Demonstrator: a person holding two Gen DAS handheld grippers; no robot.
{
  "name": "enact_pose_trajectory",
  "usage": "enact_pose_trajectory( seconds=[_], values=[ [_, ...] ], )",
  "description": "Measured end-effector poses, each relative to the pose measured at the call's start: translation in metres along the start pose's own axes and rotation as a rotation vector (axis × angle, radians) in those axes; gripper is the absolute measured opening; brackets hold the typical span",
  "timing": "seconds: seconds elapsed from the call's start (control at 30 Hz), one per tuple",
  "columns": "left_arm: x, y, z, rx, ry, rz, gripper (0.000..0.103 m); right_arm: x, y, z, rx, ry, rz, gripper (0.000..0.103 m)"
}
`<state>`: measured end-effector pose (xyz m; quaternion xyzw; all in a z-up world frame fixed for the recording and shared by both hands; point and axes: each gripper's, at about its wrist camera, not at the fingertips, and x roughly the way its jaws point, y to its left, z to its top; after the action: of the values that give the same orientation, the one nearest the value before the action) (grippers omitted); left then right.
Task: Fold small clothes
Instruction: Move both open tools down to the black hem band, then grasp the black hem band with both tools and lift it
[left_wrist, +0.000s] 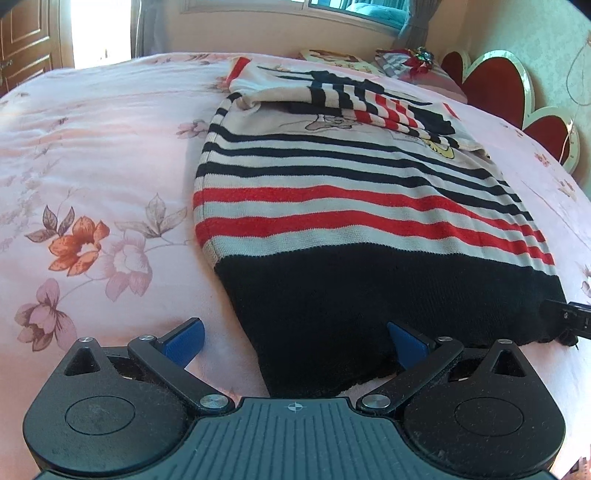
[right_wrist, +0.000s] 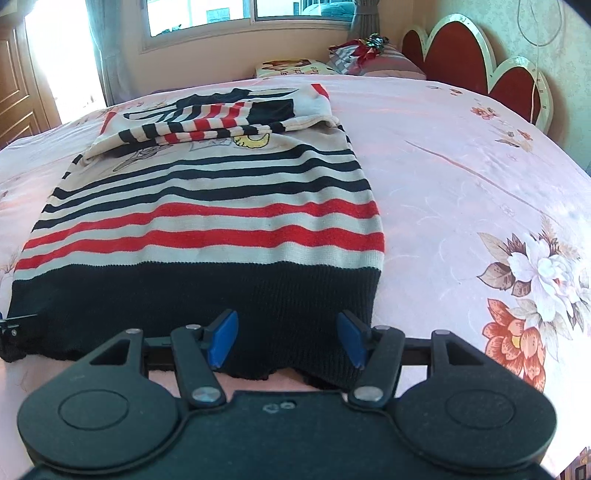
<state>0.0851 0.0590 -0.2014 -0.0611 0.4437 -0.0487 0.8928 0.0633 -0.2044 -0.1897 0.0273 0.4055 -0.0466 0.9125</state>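
Floral pink bedsheet (left_wrist: 92, 166) bears a striped knit sweater (left_wrist: 332, 206); both grippers' jaws gape.

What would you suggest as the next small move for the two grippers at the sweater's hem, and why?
Probably close both grippers on the black hem. The sweater lies flat on the bed with its sleeves already folded across the chest. The left gripper and right gripper both stand open at the near corners, so pinching there would likely allow folding the bottom upward.
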Motion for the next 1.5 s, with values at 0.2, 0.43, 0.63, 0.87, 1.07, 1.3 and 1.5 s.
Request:
enact_pose_trajectory(
  seconds=[0.2,0.43,0.63,0.87,1.07,1.3,1.5],
  values=[
    [0.001,-0.003,-0.002,0.012,-0.008,-0.035,0.103,0.002,-0.009,-0.006,0.040,0.017,-0.027,0.059],
    [0.005,-0.012,0.006,0.000,0.009,-0.111,0.101,0.009,-0.021,-0.001,0.081,0.023,-0.025,0.060],
    [0.011,-0.016,0.016,-0.021,0.012,-0.138,0.088,0.021,-0.031,0.006,0.123,0.040,0.032,0.060],
    [0.014,-0.019,0.020,-0.002,0.033,-0.158,0.087,0.025,-0.035,0.013,0.122,0.071,0.103,0.054],
    [0.007,-0.009,0.017,-0.022,0.025,-0.152,0.065,0.021,-0.047,0.011,0.131,0.087,0.129,0.031],
    [0.008,0.006,0.020,-0.059,0.044,-0.156,0.047,0.020,-0.058,0.013,0.192,0.099,0.140,0.032],
    [0.008,0.009,0.019,-0.158,0.040,-0.184,0.047,0.023,-0.059,0.014,0.221,0.104,0.170,0.045]
  ],
)
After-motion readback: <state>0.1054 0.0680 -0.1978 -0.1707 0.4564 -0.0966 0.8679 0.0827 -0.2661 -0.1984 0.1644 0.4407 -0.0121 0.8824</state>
